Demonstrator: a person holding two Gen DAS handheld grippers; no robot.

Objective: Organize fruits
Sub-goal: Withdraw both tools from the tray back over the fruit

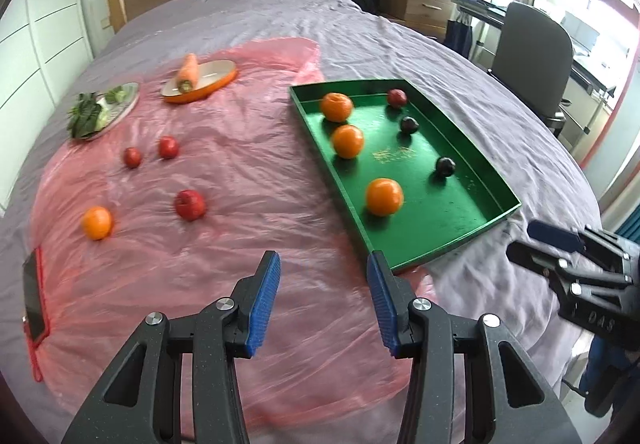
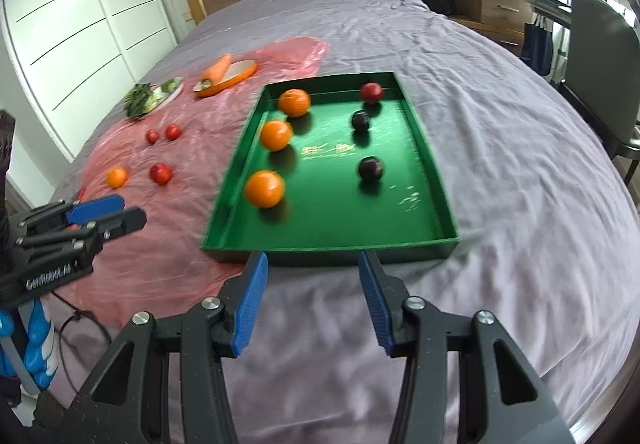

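Both claws empty and hanging over the bed: left gripper (image 1: 324,272) open above the pink plastic sheet (image 1: 240,171), right gripper (image 2: 314,272) spread wide just short of the green tray (image 2: 436,179). Three oranges (image 2: 264,188) down the tray's left side, two dark plums (image 2: 371,168) and a red fruit (image 2: 372,91) on the right. Out on the sheet: one orange (image 1: 97,222), three red fruits (image 1: 190,204)

We are seeing a bed (image 1: 248,7) lying under a pink sheet (image 1: 240,171), a carrot (image 1: 189,71) resting on an orange dish (image 1: 202,89), greens (image 1: 86,115) sitting on a plate (image 1: 128,99), and a phone (image 1: 33,300) lying at the sheet's edge.
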